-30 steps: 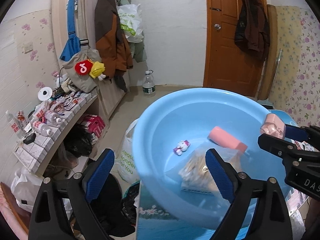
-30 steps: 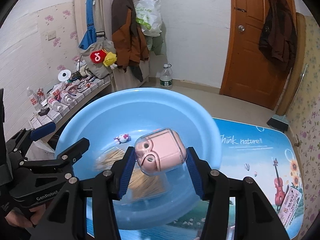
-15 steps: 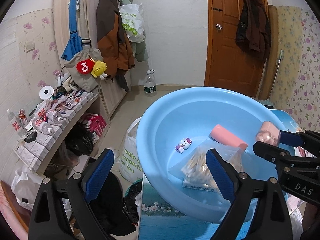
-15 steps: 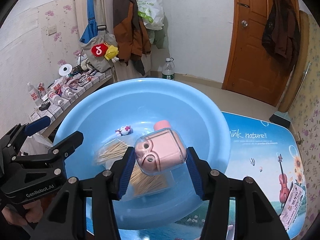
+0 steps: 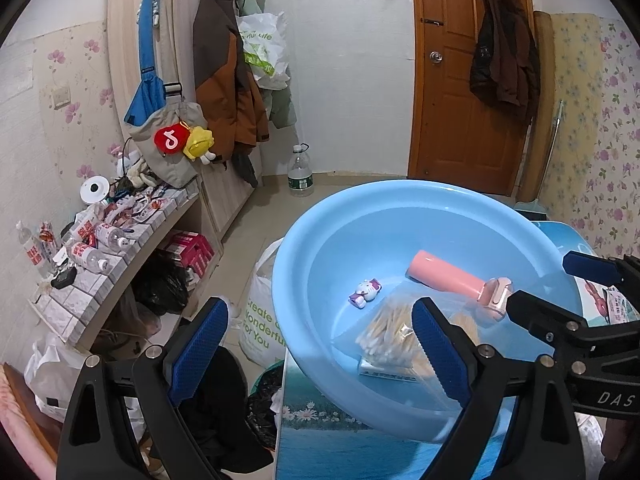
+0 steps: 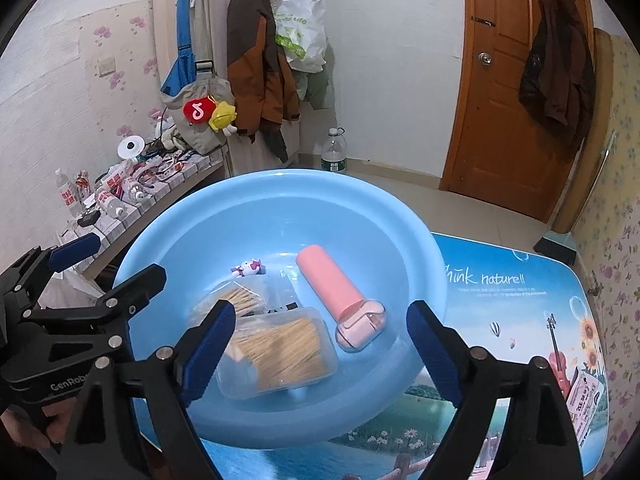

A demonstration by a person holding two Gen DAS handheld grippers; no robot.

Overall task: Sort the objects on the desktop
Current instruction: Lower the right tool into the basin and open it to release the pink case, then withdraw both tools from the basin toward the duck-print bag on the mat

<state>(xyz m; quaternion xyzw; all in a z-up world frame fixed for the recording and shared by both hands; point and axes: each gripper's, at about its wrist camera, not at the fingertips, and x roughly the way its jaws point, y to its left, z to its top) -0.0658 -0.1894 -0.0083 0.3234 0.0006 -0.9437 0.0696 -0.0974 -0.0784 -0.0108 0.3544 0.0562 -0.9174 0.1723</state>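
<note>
A light blue basin (image 6: 168, 240) (image 5: 320, 224) stands on the table's left end. In it lie a pink earbud case (image 6: 360, 328) (image 5: 496, 300), a pink cylinder (image 6: 328, 276) (image 5: 444, 274), a small cat figure (image 6: 248, 269) (image 5: 365, 291), a bag of cotton swabs (image 5: 388, 336) and a clear box of toothpicks (image 6: 280, 356). My right gripper (image 6: 318, 344) is open and empty above the basin. My left gripper (image 5: 320, 344) is open and empty over the basin's left rim.
The table has a blue scenic mat (image 6: 520, 300). A tiled shelf (image 5: 100, 240) with bottles and packets runs along the left wall. Bags (image 5: 260, 320) lie on the floor beside the table. A door (image 6: 512, 100) and hanging coats are behind.
My right gripper has opened and let go of the pink earbud case, which now lies in the basin beside the pink cylinder. The left gripper barely moved.
</note>
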